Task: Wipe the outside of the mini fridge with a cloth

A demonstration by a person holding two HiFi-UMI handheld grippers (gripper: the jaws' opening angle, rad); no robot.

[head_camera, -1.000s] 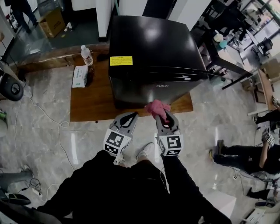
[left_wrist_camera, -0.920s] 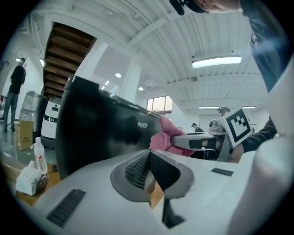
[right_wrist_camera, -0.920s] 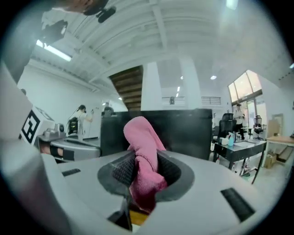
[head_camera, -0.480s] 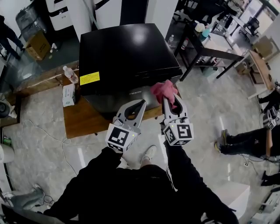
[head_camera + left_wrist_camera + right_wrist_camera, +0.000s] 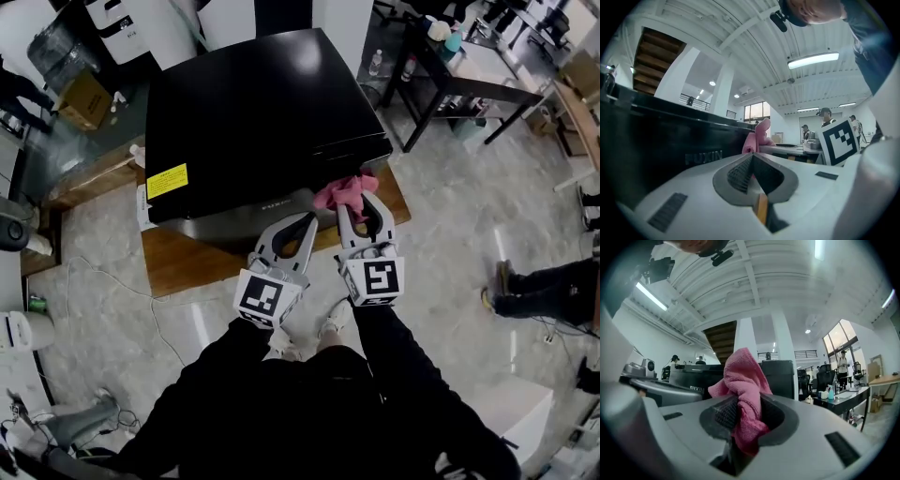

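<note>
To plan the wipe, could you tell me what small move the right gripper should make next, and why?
Probably sweep the pink cloth, clamped in the right gripper, leftward along the mini fridge front: it sits near the upper right corner, and most of that face lies to its left.

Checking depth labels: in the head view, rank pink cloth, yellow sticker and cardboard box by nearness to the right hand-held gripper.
1. Pink cloth, in the right hand-held gripper.
2. Yellow sticker, on the mini fridge, left.
3. Cardboard box, far upper left.
</note>
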